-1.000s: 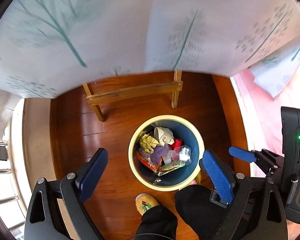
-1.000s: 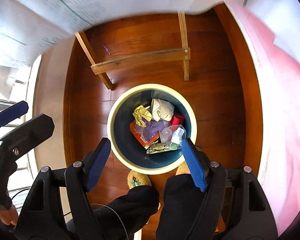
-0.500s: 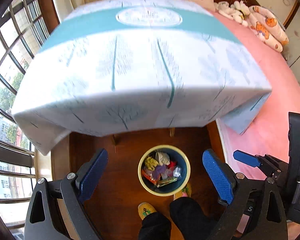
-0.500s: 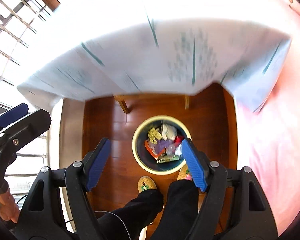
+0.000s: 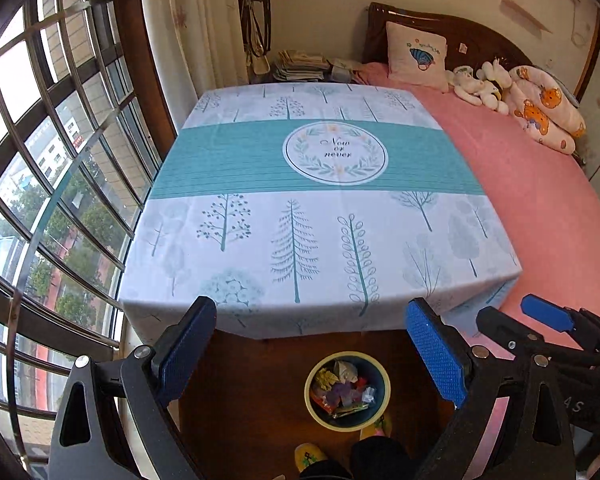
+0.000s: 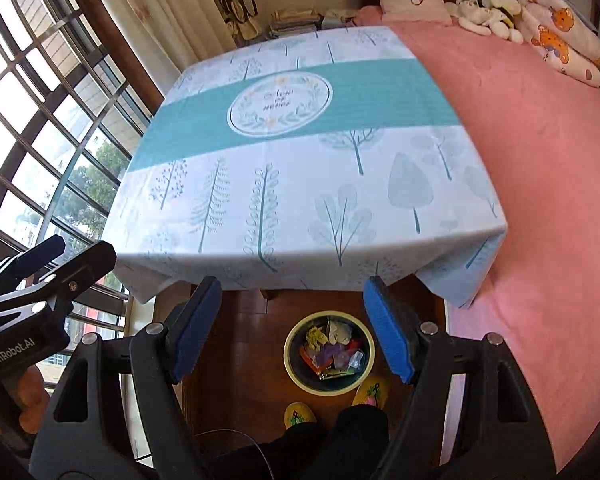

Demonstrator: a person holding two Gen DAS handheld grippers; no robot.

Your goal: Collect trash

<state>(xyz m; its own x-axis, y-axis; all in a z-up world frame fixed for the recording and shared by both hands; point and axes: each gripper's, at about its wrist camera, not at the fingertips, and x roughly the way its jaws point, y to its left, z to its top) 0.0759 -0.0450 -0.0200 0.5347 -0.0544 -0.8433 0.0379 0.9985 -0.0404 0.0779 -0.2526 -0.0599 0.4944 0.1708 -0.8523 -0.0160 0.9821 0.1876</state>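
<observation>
A blue trash bin with a cream rim (image 5: 383,384) (image 6: 290,350) stands on the wooden floor below the table's near edge, holding several pieces of crumpled trash (image 5: 342,390) (image 6: 332,350). My left gripper (image 5: 316,354) is open and empty, held high above the floor, near the table's front edge. My right gripper (image 6: 292,330) is open and empty, likewise high over the bin. Each gripper shows at the edge of the other's view. The table top (image 5: 300,184) (image 6: 300,152) carries a white and teal tree-print cloth with nothing on it.
A pink bed (image 5: 540,184) (image 6: 540,140) with a pillow and soft toys lies to the right. A barred window (image 5: 40,160) (image 6: 28,100) runs along the left. My slippered feet (image 6: 300,414) stand by the bin.
Both grippers have risen and tilted up from just over the bin. The bin now looks small and the whole table top and bed have come into view.
</observation>
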